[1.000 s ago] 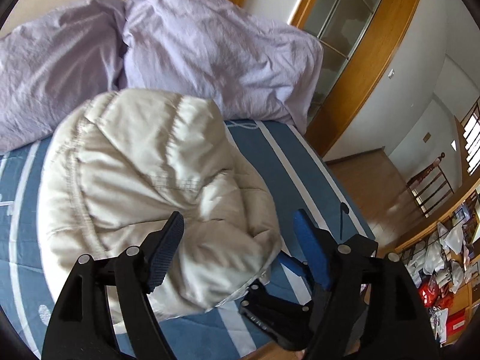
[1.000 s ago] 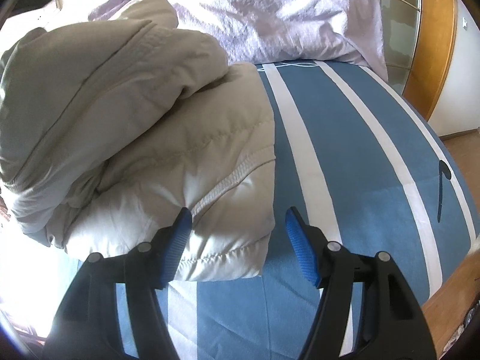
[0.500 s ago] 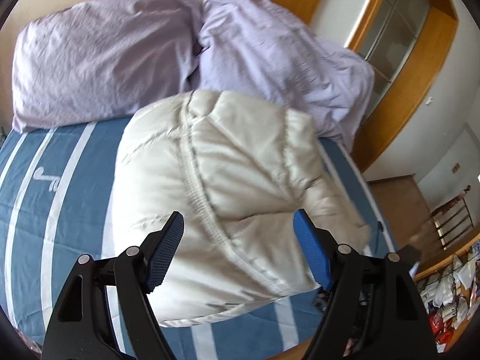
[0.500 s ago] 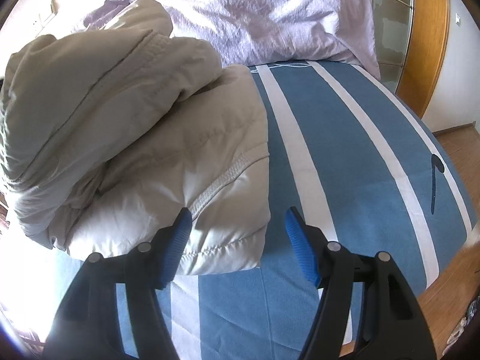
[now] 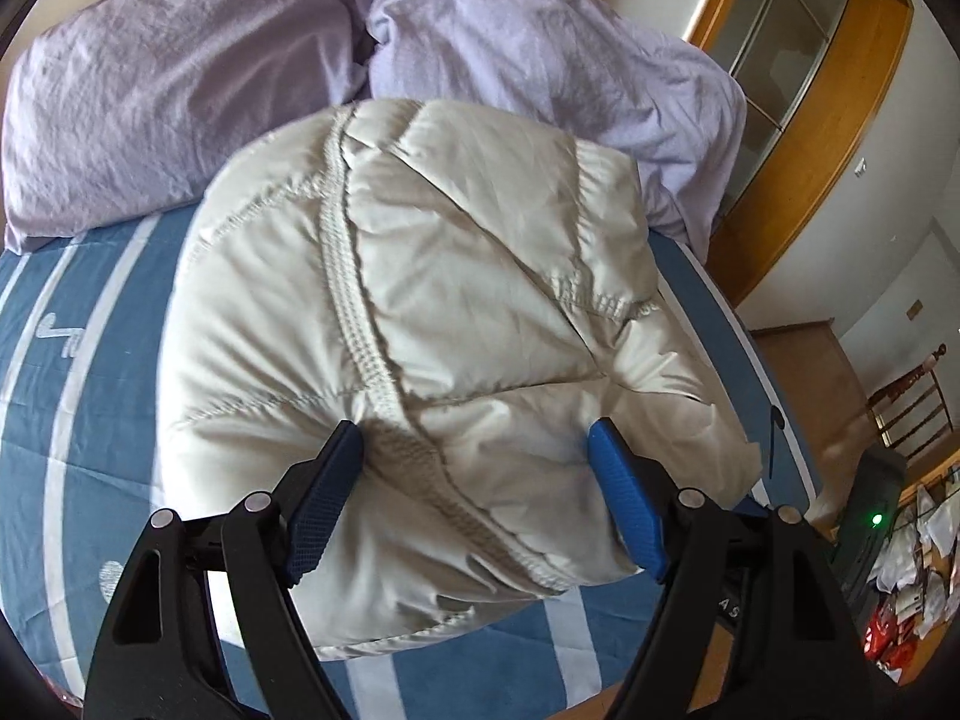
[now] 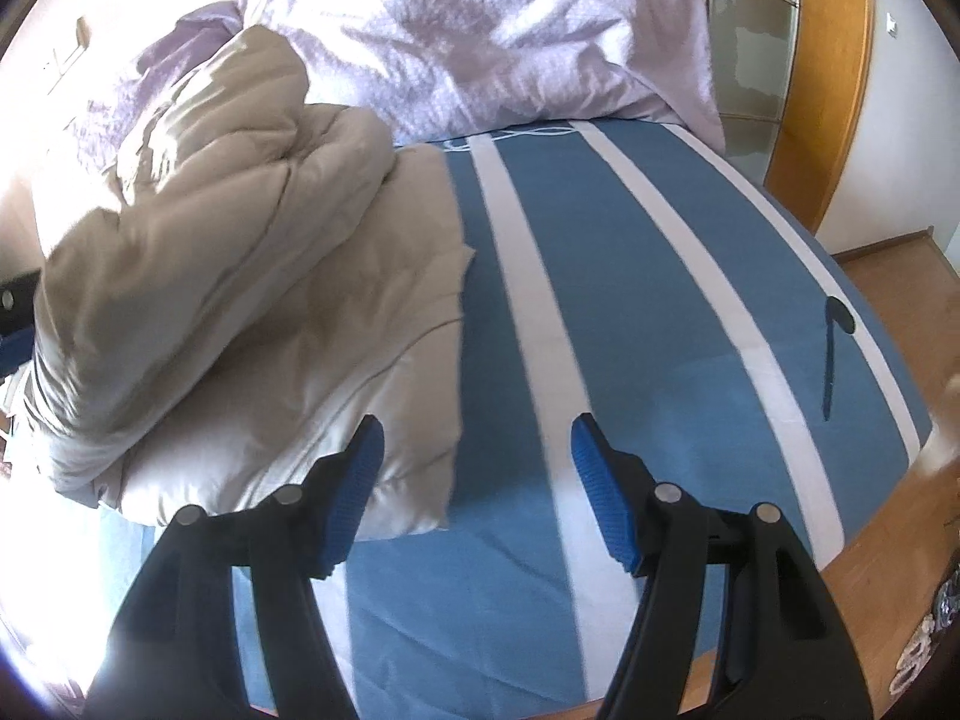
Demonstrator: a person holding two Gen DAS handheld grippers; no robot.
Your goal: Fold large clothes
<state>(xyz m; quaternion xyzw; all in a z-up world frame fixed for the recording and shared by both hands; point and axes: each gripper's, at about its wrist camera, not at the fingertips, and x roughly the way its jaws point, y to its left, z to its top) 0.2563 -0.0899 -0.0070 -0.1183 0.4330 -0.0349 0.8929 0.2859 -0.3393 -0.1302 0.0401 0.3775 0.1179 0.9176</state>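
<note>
A bed (image 6: 630, 276) with a blue, white-striped cover fills both views, lilac pillows (image 5: 180, 90) at its head. The cream puffer jacket (image 5: 420, 312) lies folded into a thick bundle on the cover, near the pillows. The left gripper (image 5: 474, 450) hovers spread over the bundle's near edge, holding nothing; the right gripper (image 6: 474, 438) is spread too, beside its corner. To finish well, press the puffy layers flat and square the edges.
</note>
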